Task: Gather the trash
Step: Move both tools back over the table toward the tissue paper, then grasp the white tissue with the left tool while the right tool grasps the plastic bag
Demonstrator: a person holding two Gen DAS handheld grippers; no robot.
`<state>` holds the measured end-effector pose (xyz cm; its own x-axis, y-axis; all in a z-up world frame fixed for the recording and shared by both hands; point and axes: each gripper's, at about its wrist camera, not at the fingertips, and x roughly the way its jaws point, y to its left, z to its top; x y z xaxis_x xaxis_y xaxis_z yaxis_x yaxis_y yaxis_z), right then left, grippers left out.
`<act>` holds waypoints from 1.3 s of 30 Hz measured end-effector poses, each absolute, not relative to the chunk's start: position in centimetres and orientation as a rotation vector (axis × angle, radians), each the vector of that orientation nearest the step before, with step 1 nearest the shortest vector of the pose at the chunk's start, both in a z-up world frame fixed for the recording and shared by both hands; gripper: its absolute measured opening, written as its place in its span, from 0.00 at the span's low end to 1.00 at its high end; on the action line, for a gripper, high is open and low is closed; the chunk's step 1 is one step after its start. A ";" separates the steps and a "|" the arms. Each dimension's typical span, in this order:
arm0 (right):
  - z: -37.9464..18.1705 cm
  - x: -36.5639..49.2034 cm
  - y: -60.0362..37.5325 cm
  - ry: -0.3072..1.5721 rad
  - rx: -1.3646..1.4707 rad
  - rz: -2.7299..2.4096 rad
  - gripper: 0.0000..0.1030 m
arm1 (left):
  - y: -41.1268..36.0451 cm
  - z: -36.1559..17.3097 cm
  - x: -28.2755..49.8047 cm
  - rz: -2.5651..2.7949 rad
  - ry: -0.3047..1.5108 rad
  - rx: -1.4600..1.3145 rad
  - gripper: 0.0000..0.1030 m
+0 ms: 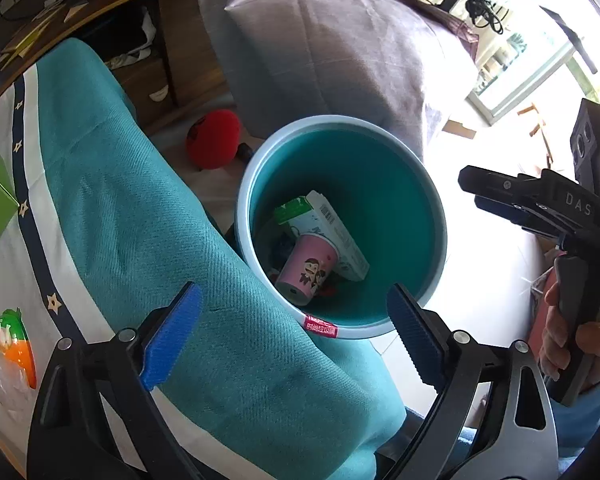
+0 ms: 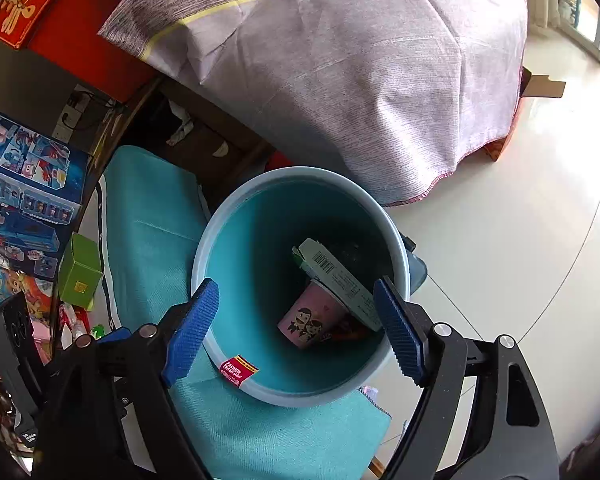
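The right gripper [image 2: 296, 332] has its jaws spread wide and holding nothing, poised over the mouth of the teal trash bin [image 2: 236, 240], which suggests it is positioned as if something has been dropped in or it is checking the contents. The left gripper [image 1: 292, 336] is likewise wide and empty, hovering a little to the near left of the same bin, partly above the teal cloth [image 1: 148, 208] that drapes off the table edge. Inside the bin lie a pink paper cup [image 2: 312, 320] on its side and a pale carton [image 2: 336, 276] leaning across it. Both tools tilt downward, and the right hand [image 1: 572, 344] shows wrapped round its grip. More likely trash remains on the table to the left: a green box [image 2: 80, 272] and a wrapper [image 1: 14, 340].
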<state>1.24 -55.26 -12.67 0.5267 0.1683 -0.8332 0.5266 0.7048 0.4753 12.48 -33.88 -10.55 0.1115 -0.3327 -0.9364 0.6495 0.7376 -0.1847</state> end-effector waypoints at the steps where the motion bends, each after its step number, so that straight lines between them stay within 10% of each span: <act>1: -12.6 1.2 -55.1 1.018 0.787 -0.245 0.77 | -33.7 -10.6 12.5 -0.738 1.269 0.300 0.91; 39: -9.8 10.0 -30.6 1.196 0.509 0.030 0.77 | 0.5 -8.2 14.5 -0.208 1.171 -0.111 0.93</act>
